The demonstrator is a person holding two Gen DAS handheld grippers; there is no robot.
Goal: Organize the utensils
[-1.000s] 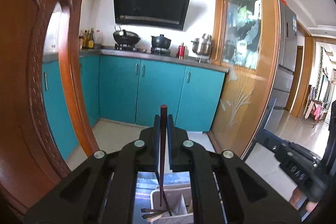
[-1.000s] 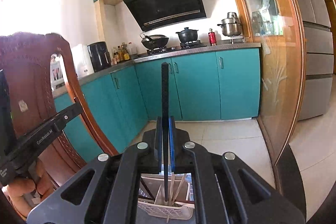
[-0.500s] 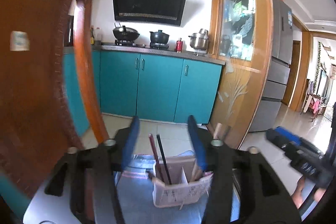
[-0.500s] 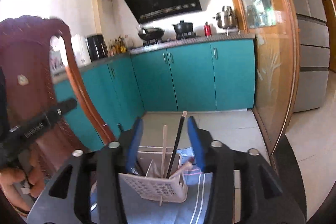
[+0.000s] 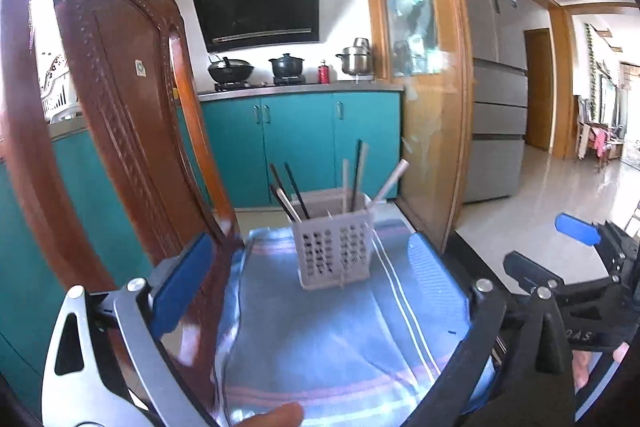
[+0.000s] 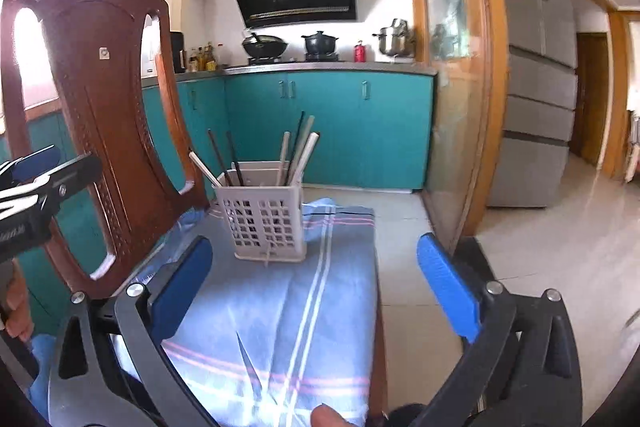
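**Both grippers empty, chopsticks standing in the caddy**

Between the blue pads of the left gripper (image 5: 310, 279) there is only striped cloth: its jaws are spread wide and hold nothing. The right gripper (image 6: 316, 281) matches it, jaws far apart and empty, held back from the work and low over the near part of the table. Standing off like this makes sense if the sorting is done or nearly so, since open jaws are ready either to fetch another piece or simply to withdraw.

Ahead of both, near the far end of the cloth (image 6: 332, 307), stands the white perforated utensil caddy (image 6: 266, 223), upright and apart from either gripper. A divider splits it, and the chopsticks (image 6: 298, 155) are grouped by it: dark ones with one pale stick lean in the left compartment, mostly pale ones with a dark stick in the right. They rest tilted against the rim because the caddy is much shorter than they are.

Just left of the table rises a carved wooden chair back (image 5: 120, 115). No loose utensils show on the visible cloth, so I judge the task close to finished.
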